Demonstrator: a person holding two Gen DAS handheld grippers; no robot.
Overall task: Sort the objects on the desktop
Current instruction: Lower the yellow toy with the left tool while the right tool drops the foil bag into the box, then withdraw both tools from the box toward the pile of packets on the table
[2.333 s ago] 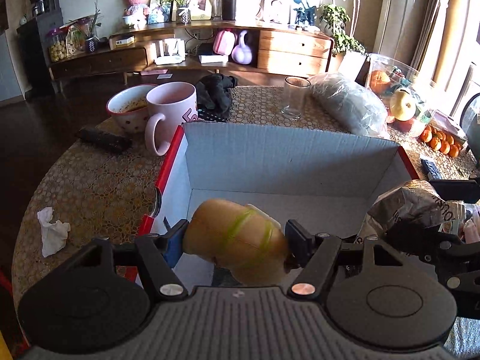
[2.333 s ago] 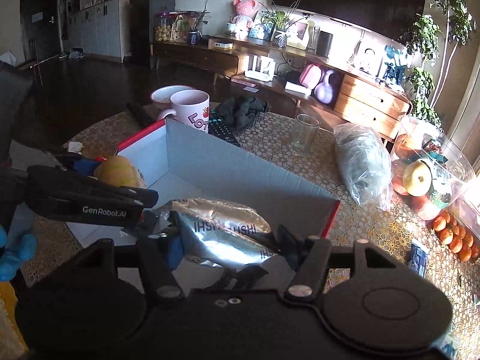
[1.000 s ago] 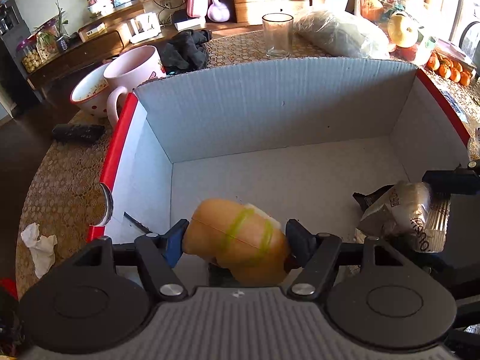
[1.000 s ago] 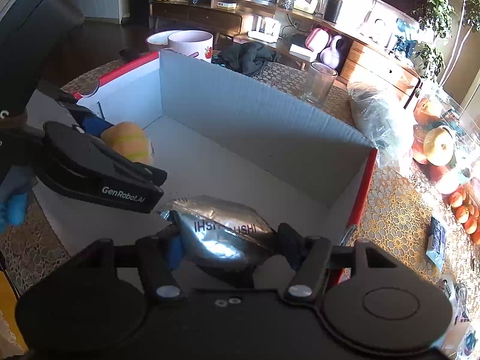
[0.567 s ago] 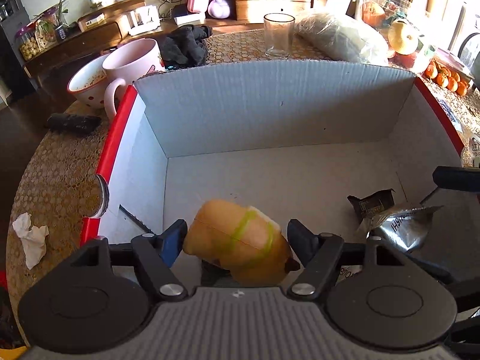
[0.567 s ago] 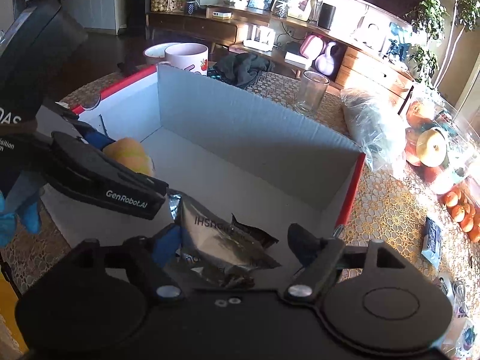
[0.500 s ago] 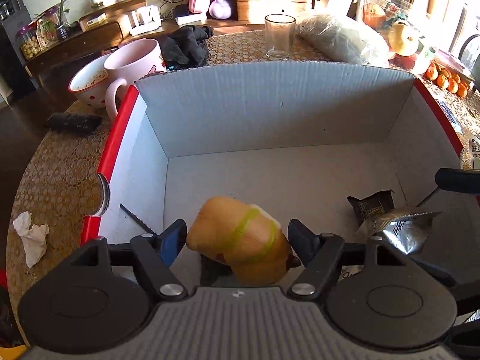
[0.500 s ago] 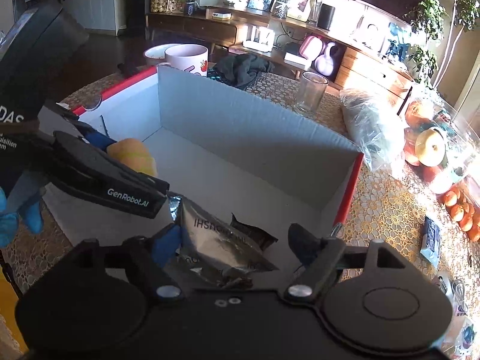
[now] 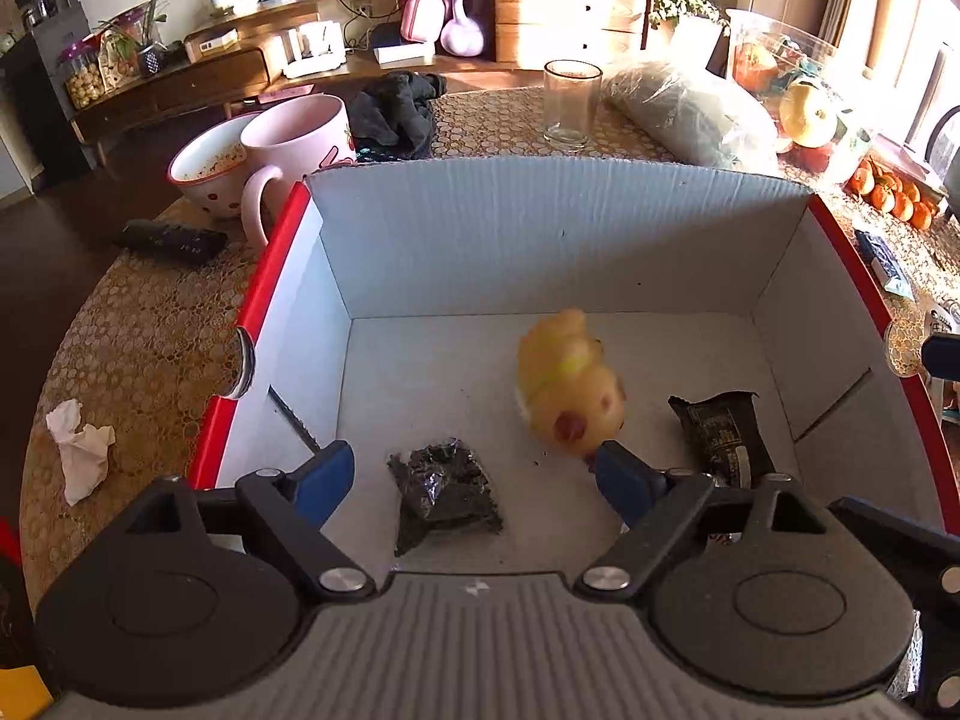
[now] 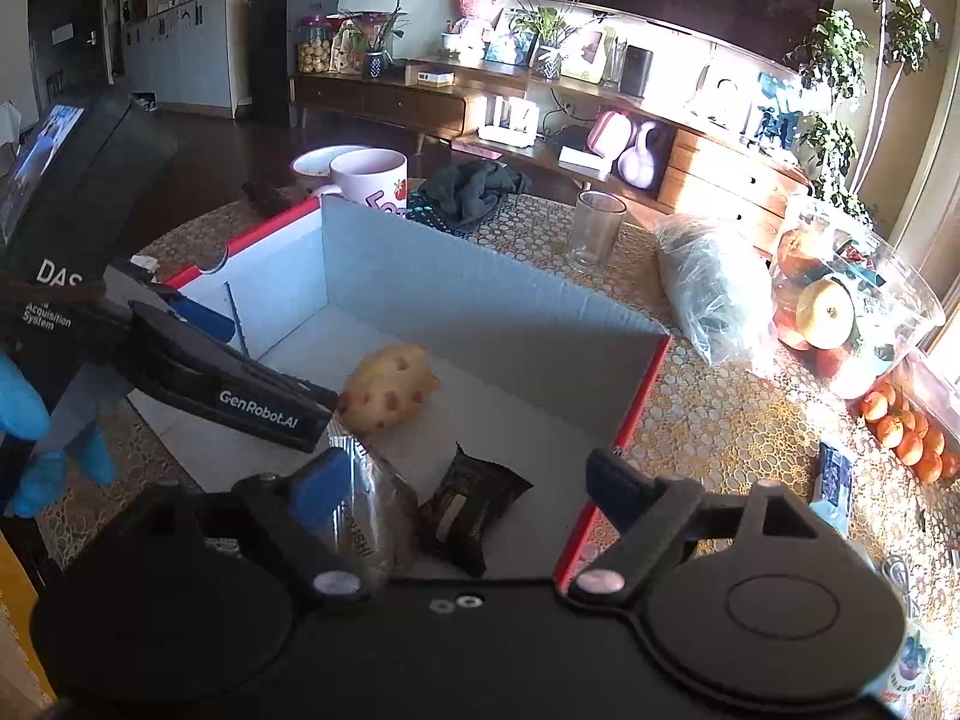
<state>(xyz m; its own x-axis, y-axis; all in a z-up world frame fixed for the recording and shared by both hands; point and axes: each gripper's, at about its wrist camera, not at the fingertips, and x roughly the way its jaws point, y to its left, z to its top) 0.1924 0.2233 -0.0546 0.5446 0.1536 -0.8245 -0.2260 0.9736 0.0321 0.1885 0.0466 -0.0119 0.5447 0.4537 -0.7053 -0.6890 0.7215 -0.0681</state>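
The left gripper is hanging over the near edge of an open cardboard box, its jaws spread wide and holding nothing. Just past its right fingertip, a yellow toy is showing as a motion-blurred shape over the box floor; whether it is touching the floor is hard to tell. A crumpled dark wrapper is lying on the floor between the jaws, and a dark snack packet is lying to the right.

The right gripper is also standing wide open and empty. A silver foil bag is sitting against its left fingertip, partly hidden by the gripper body and blurred. Only this view is showing the foil bag; only the left view is showing the crumpled wrapper. The left gripper's arm is crossing the right view and covering part of the box's near-left corner.

Around the box on the patterned worktop are sitting a pink mug, a bowl, a remote, a drinking glass, dark cloth, a plastic bag and a crumpled tissue.
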